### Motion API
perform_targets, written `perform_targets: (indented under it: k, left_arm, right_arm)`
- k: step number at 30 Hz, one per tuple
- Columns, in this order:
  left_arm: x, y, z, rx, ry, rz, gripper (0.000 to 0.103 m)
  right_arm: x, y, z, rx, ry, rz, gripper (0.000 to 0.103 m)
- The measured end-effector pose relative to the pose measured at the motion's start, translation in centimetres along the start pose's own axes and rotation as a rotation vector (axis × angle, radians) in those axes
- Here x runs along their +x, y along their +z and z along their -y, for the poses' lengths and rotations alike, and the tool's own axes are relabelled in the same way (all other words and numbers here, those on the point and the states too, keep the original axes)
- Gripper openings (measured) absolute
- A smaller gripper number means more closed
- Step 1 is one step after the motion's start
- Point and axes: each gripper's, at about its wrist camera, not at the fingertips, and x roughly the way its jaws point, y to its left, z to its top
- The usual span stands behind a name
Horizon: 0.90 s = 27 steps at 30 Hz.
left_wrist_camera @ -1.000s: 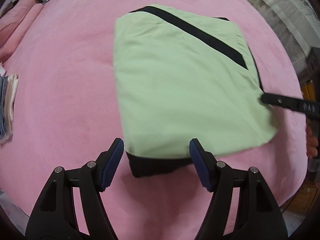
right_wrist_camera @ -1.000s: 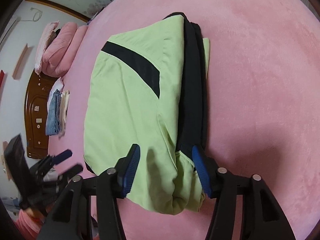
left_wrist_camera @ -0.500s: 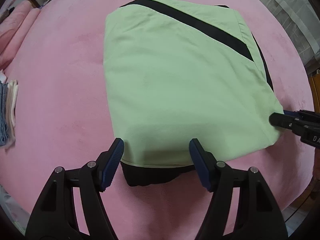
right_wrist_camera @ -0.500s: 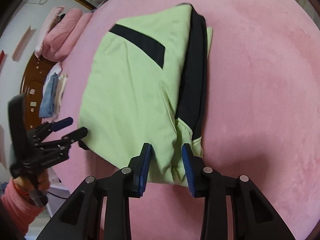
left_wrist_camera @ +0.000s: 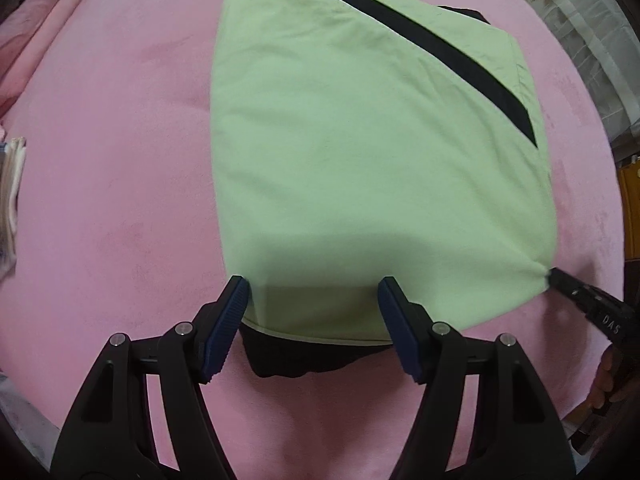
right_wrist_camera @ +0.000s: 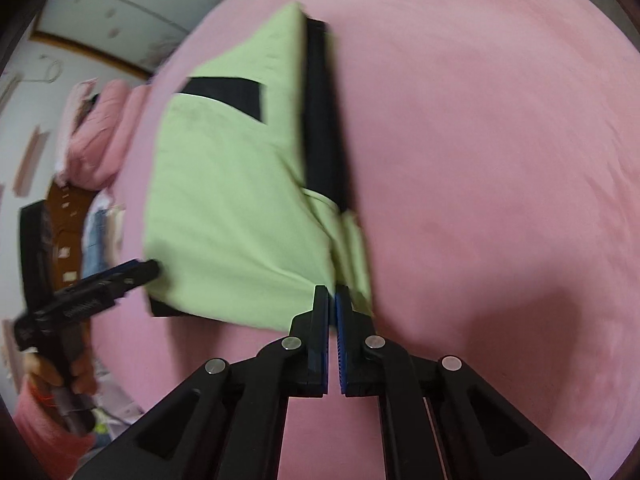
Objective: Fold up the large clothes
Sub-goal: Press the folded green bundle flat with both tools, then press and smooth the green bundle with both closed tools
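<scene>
Matt green cloth garment (left_wrist_camera: pixel 360 152); fuzzy pink plush bedcover (left_wrist_camera: pixel 112 168).

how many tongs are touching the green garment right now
2. The left tongs straddle its near edge, closing, pads at the cloth. The right tongs are shut on a corner of the garment. What lies under the folds can't be seen.

The left gripper (left_wrist_camera: pixel 314 292) fills the lower middle of its own frame, pointing down, its blue-padded fingers (left_wrist_camera: pixel 224 324) well apart and closing slightly. The right gripper (right_wrist_camera: pixel 332 296), low in the middle of its view, has its fingers pressed nearly together. At that frame's lower left, a hand (right_wrist_camera: pixel 76 372) with a pink sleeve grips the left gripper's handle.
</scene>
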Motion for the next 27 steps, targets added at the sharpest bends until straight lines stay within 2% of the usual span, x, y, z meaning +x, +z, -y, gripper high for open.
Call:
perform_targets:
  k: [2,3,5,6,7,8,10,13,15,17,19,21,23,24,26,27]
  left_arm:
    - [-0.7,0.1,-0.3,-0.008,-0.012,0.038,0.05]
    - [-1.2,0.2,-0.5,-0.015,-0.027,0.062,0.046]
    - [-2.2,0.5,-1.0,-0.026,-0.07,0.113,0.03]
    - [-2.6,0.7,-1.1,-0.028,-0.087,0.13,0.026]
    - [-2.9,1.1,-1.3,-0.024,-0.101,0.143,0.016]
    - [-3.2,1.6,-1.4,-0.017,-0.107,0.147,0.009]
    - [-3.1,2.1,-1.4,-0.01,-0.111,0.153,0.008]
    - [-1.6,2.9,-1.7,-0.045,-0.119,0.131,0.004]
    - [-0.5,2.7,-2.0,-0.083,-0.123,0.116,0.003]
    - [-0.2,2.5,-2.1,-0.099,-0.128,0.13,0.003]
    - [-0.2,2.3,-2.1,-0.089,-0.11,0.144,0.003]
    - [-0.1,2.2,-2.2,-0.079,-0.097,0.152,0.003]
    - [0.3,2.2,-2.6,-0.071,-0.097,0.152,0.003]
    - [0.3,2.3,-2.7,-0.066,-0.082,0.153,0.003]
    - [-0.2,2.2,-2.6,-0.049,-0.08,0.162,0.003]
    - [-0.6,2.0,-2.5,-0.043,-0.097,0.169,0.003]
  right_arm:
    - [-1.7,0.0,0.6,0.022,-0.136,0.051,0.001]
    - [-3.0,0.1,0.5,0.007,-0.155,0.1,0.001]
    - [-6.5,0.2,-0.4,-0.041,-0.151,0.235,0.001]
    - [-7.7,0.3,-0.6,-0.06,-0.137,0.27,0.001]
    - [-8.8,0.7,-1.3,-0.086,-0.102,0.296,0.001]
    - [-9.2,1.1,-1.8,-0.104,-0.063,0.296,0.001]
    - [-8.8,2.2,-3.2,-0.134,0.048,0.267,0.001]
    - [-6.2,3.6,-5.4,-0.182,0.137,0.225,0.001]
    - [-3.5,4.6,-6.3,-0.202,0.16,0.188,0.001]
    - [-1.2,5.7,-6.3,-0.175,0.145,0.165,0.001]
    - [0.1,6.6,-5.7,-0.118,0.097,0.168,0.001]
    - [-0.3,7.3,-3.4,-0.057,0.079,0.228,0.0]
    - [-2.5,7.2,-0.7,-0.016,-0.046,0.33,0.0]
    - [-4.2,6.9,1.3,0.044,-0.17,0.38,0.0]
    - [-6.8,6.4,4.6,0.149,-0.355,0.399,0.001]
    - [-8.0,6.1,6.1,0.178,-0.324,0.4,0.001]
